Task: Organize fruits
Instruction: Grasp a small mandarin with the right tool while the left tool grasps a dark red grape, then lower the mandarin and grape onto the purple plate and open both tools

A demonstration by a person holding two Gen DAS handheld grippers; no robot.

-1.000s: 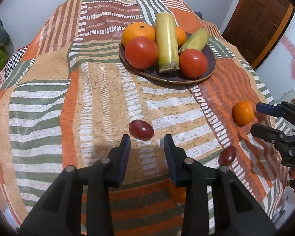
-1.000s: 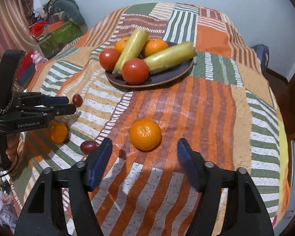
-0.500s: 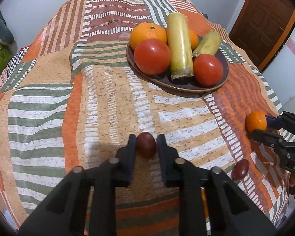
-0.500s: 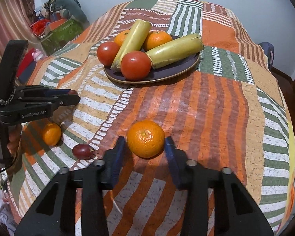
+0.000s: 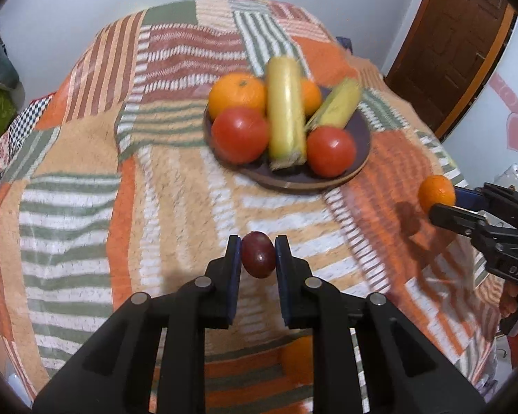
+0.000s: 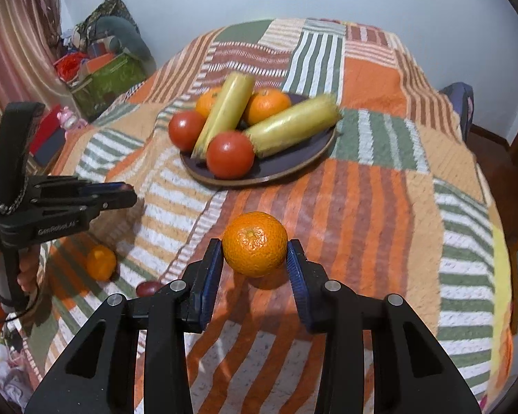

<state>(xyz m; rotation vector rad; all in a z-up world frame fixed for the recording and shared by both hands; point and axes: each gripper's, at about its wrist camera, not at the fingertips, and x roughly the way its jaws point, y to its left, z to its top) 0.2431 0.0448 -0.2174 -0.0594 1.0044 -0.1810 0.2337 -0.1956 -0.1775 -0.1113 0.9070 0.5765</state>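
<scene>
Both claws have closed and lifted since the earlier frames: one second ago each stood apart over fruit lying on the cloth; now each carries its fruit clear of the surface.

Left claw (image 5: 258, 254): clamped on the dark red grape (image 5: 258, 254), held at the very tips of the pads. Right claw (image 6: 255, 255): clamped on the loose orange (image 6: 255, 243), pads touching its two sides, with its shadow on the cloth below.

The plate (image 6: 295, 164) sits ahead of both claws on the striped tablecloth (image 6: 380, 207). It already holds two tomatoes, two oranges and two long yellow pieces, leaving only a bare strip along its near rim.

Remaining on the cloth: a second small orange (image 6: 101, 262) and a second grape (image 6: 147, 288), both near the left claw in the right wrist view.

Probable faults from this state:

- Grape slip. The grape is smooth, round and gripped at the tips only; a quick swing or slight loosening can release it.
- Grape crush. Excess squeeze can split the skin.
- Roll-off on release. Free plate area is small; an orange set on the rim or against a tomato (image 6: 230, 158) can roll back onto the cloth.
- Claw collision. Both claws approach the same plate; simultaneous arrival risks contact.
- Displacement. Pushing into the pile can shift the long yellow pieces.
</scene>
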